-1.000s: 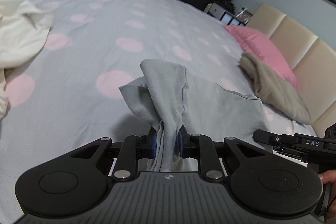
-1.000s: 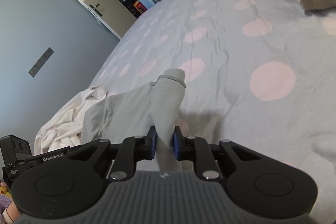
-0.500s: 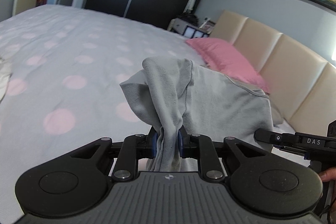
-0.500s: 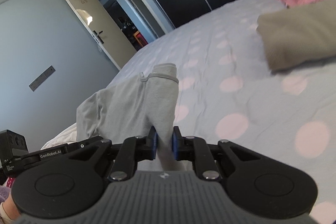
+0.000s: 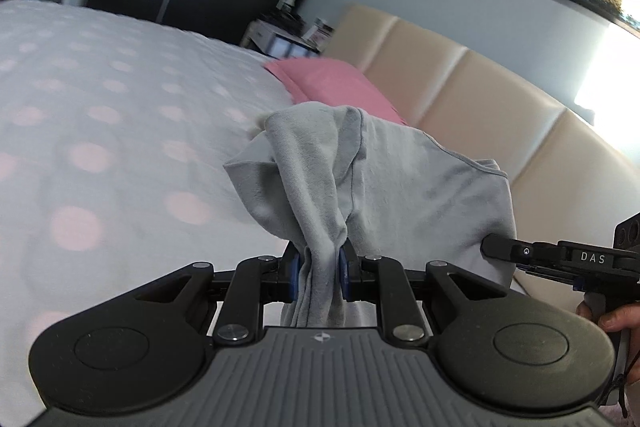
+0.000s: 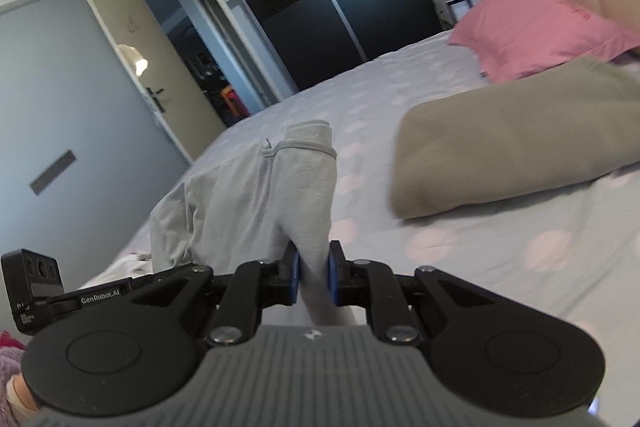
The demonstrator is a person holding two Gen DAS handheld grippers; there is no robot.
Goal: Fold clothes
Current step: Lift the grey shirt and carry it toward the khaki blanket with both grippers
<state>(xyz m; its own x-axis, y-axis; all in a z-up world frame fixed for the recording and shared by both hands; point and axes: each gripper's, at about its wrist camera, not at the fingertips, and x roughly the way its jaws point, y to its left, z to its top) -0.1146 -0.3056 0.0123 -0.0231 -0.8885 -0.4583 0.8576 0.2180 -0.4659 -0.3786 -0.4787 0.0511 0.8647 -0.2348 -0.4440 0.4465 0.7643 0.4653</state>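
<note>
Between the blue pads of the left gripper (image 5: pixel 319 275) a bunched corner of the grey garment (image 5: pixel 372 183) is pinched, and the cloth hangs in the air ahead of the fingers. To its right, the right gripper (image 6: pixel 313 277) clamps another corner of the same garment. A second ago the cloth was low over the dotted bedspread (image 5: pixel 120 131); now both grippers are raised and turned toward the pink pillow (image 6: pixel 536 31), with the folded beige garment (image 6: pixel 508 155) ahead on the right. I judge the grey piece is carried there for laying out

pink pillow (image 5: pixel 340 83) half hidden (by cloth), bedspread (image 5: pixel 100 131) blurred
</note>
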